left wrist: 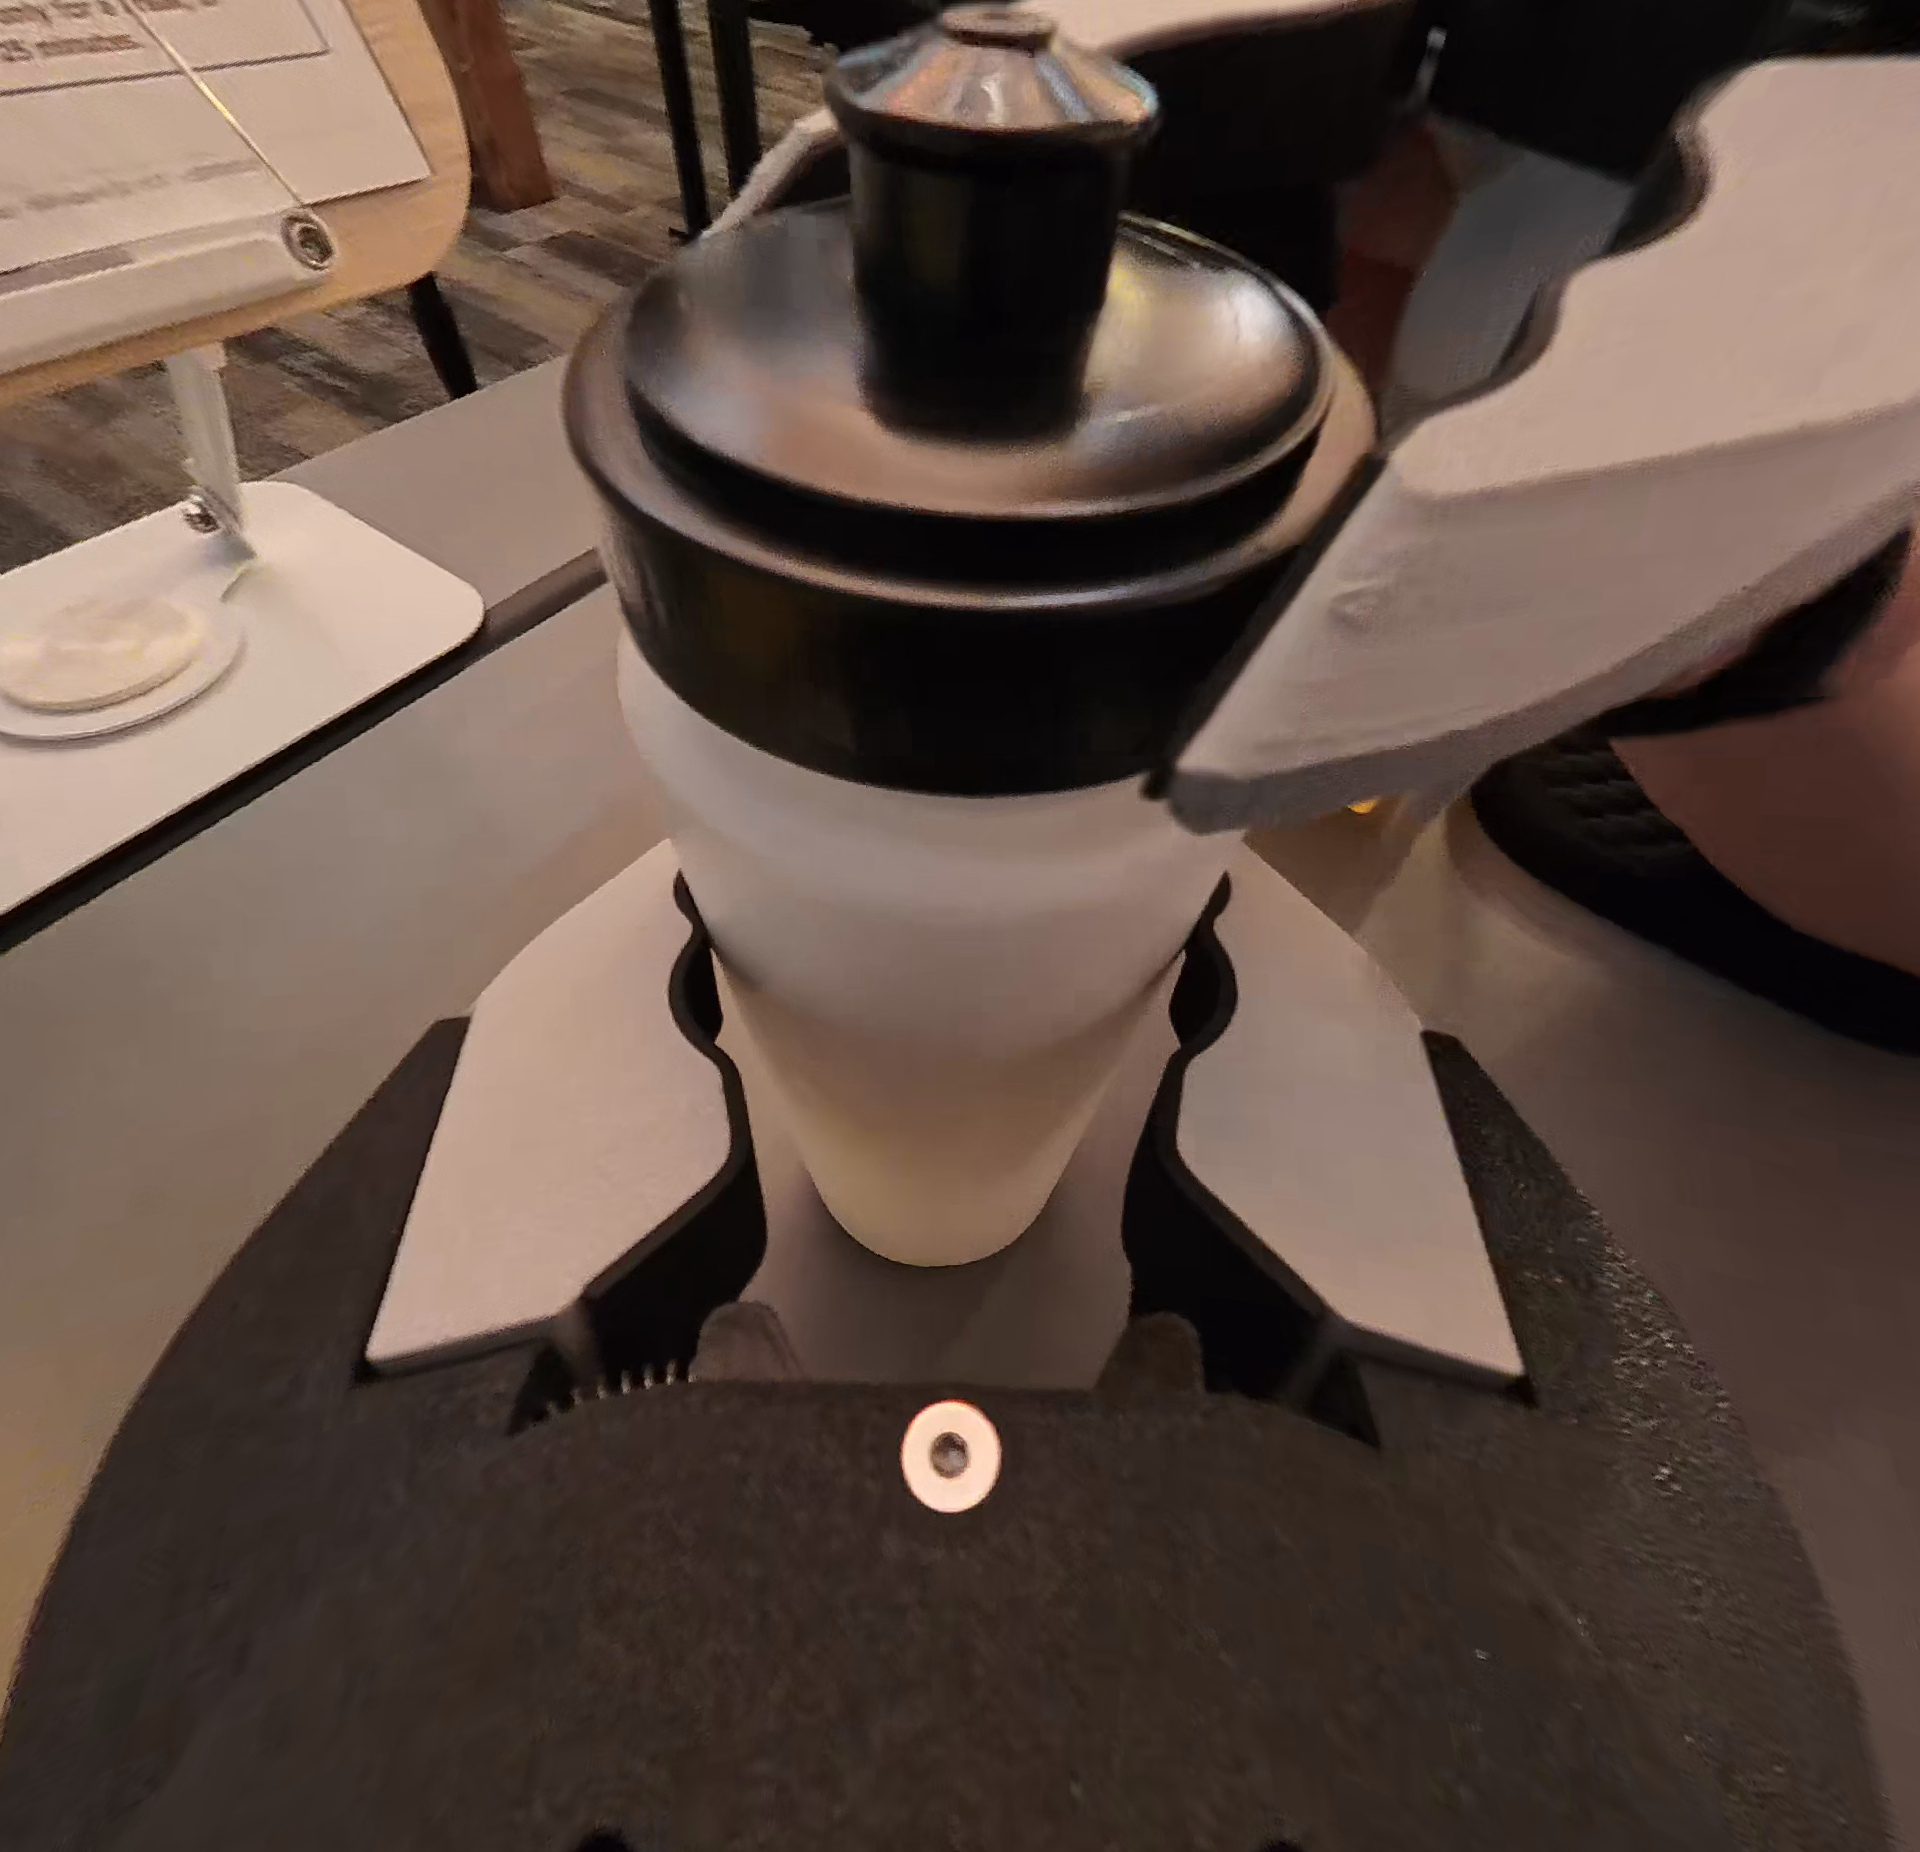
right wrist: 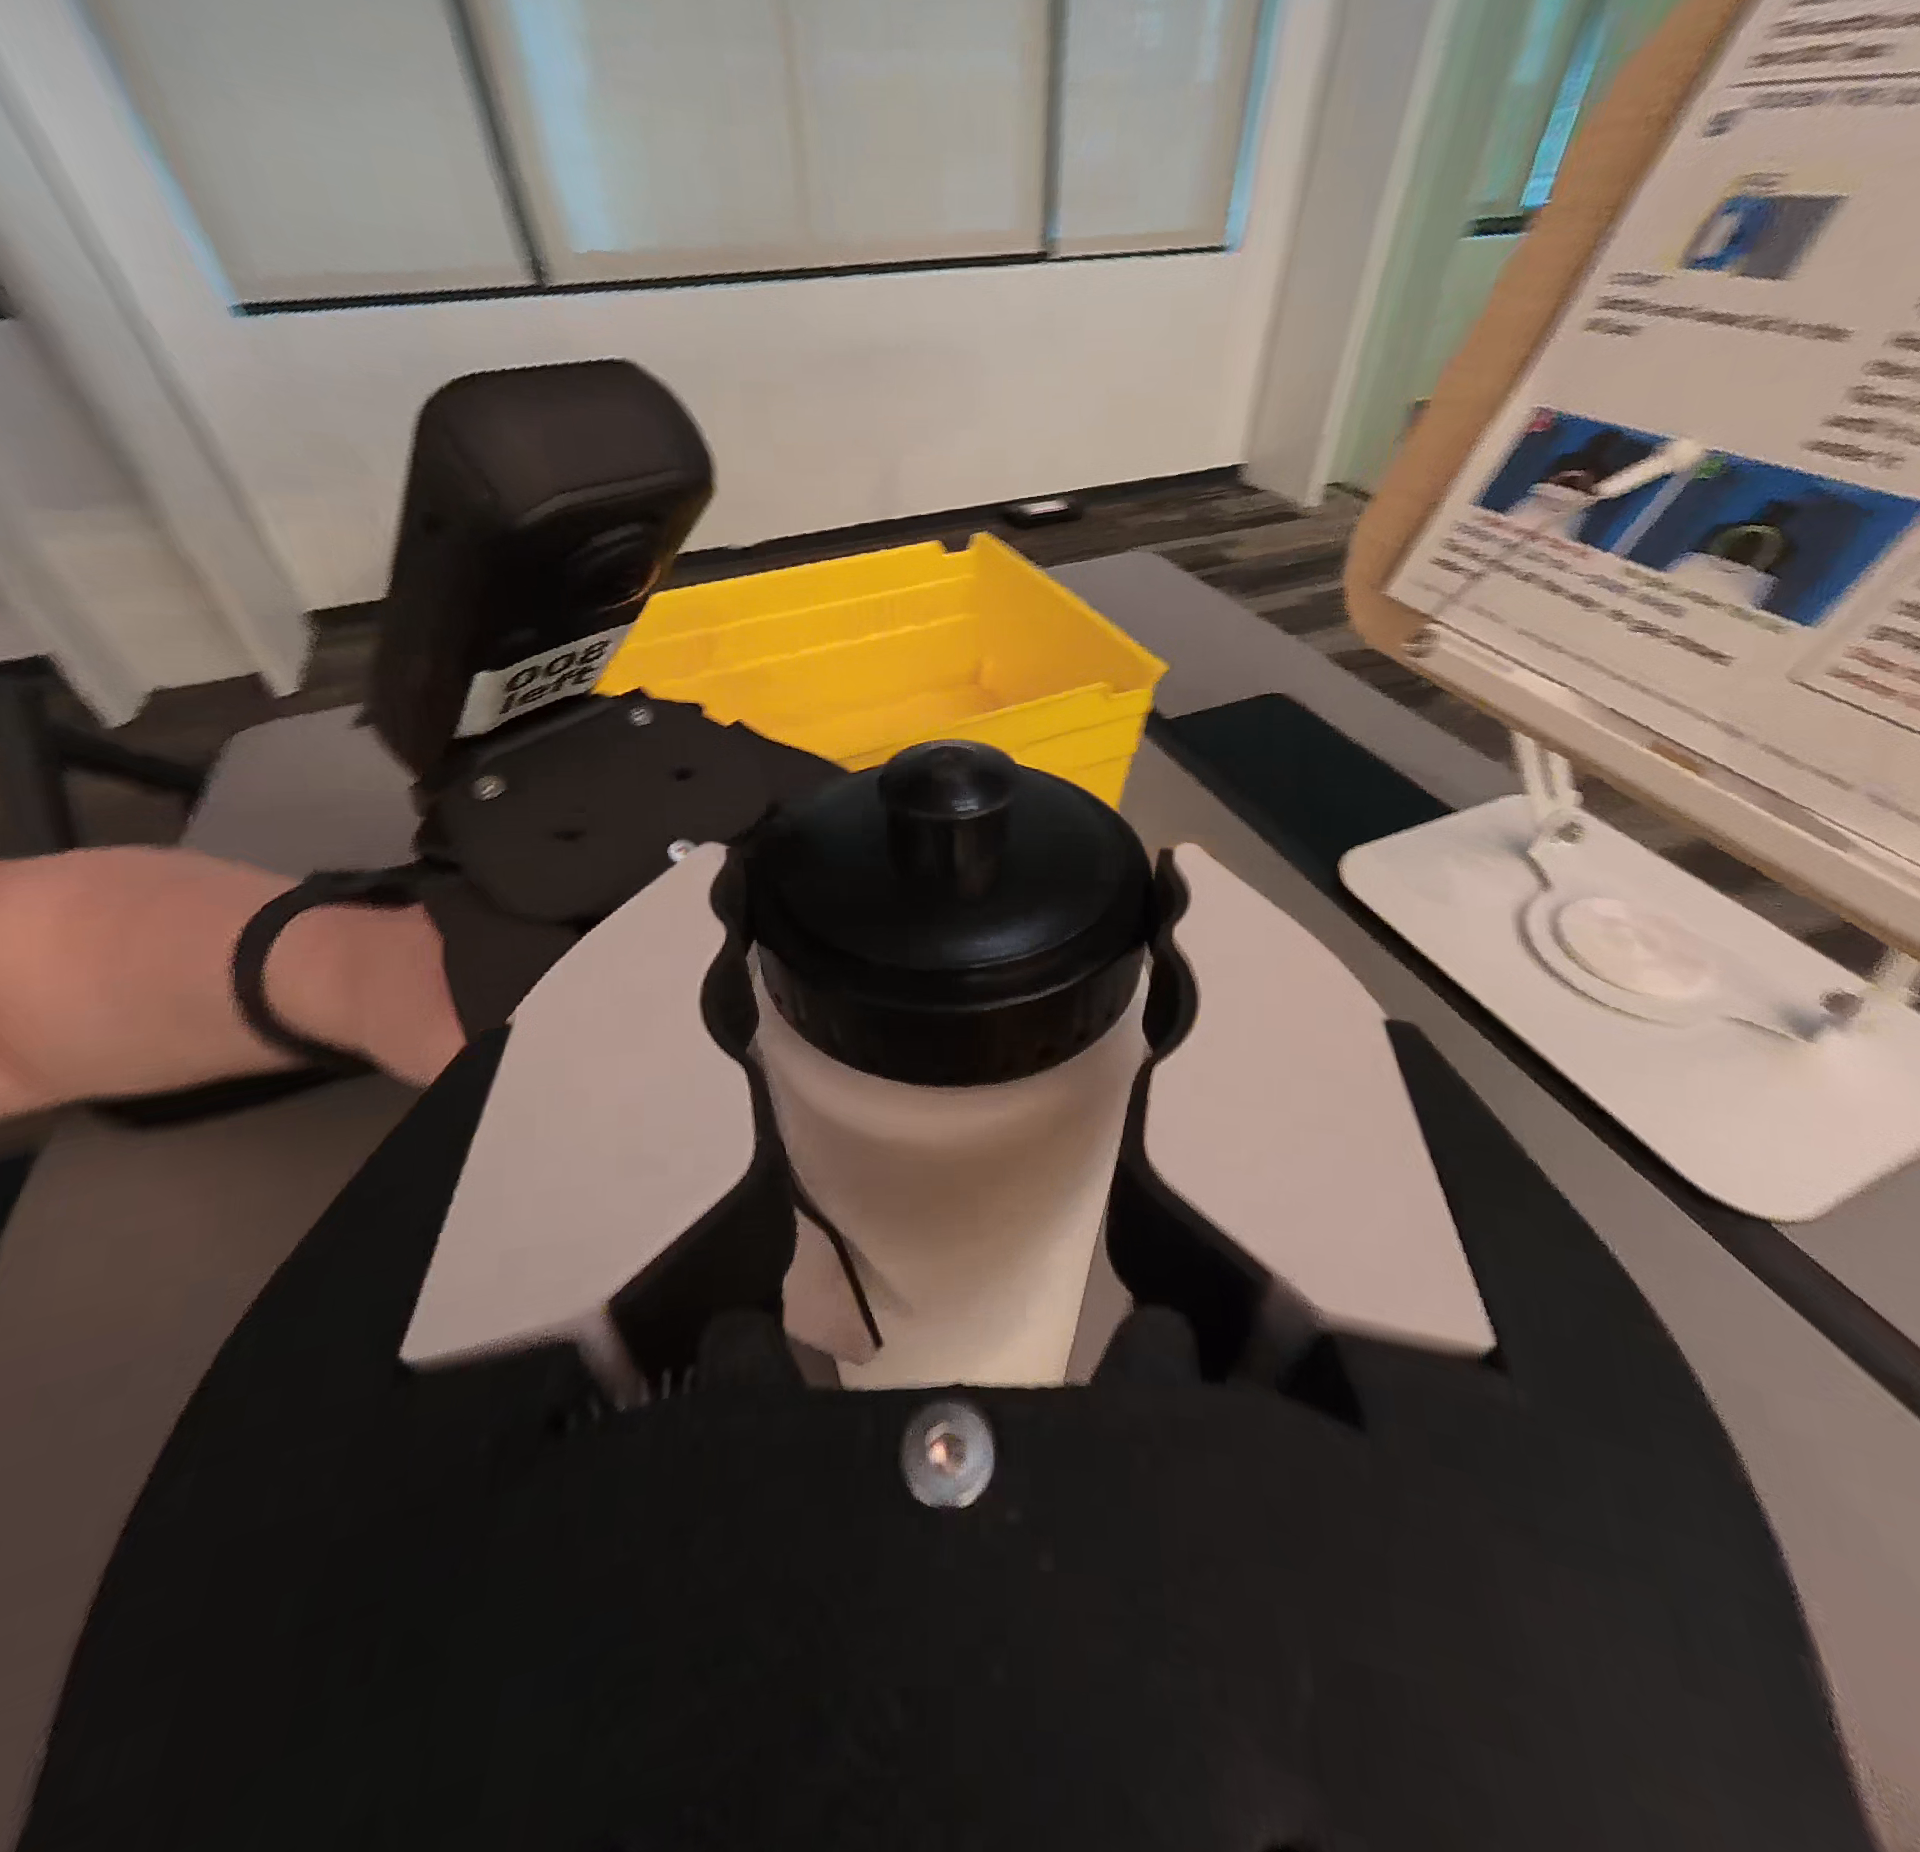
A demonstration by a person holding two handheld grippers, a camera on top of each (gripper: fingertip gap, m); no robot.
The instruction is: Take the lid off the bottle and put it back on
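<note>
Left gripper (left wrist: 951, 971) jaws clamp the light, squeezable white bottle (left wrist: 914, 1013) low; right gripper (right wrist: 951, 950) jaws grip the ribbed black lid (right wrist: 948, 955) rim.

Bottle (right wrist: 935, 1168) stands at frame centre on the table (right wrist: 1299, 659); bin (right wrist: 904, 649) behind it, sign stand (right wrist: 1621, 981) at right.
</note>
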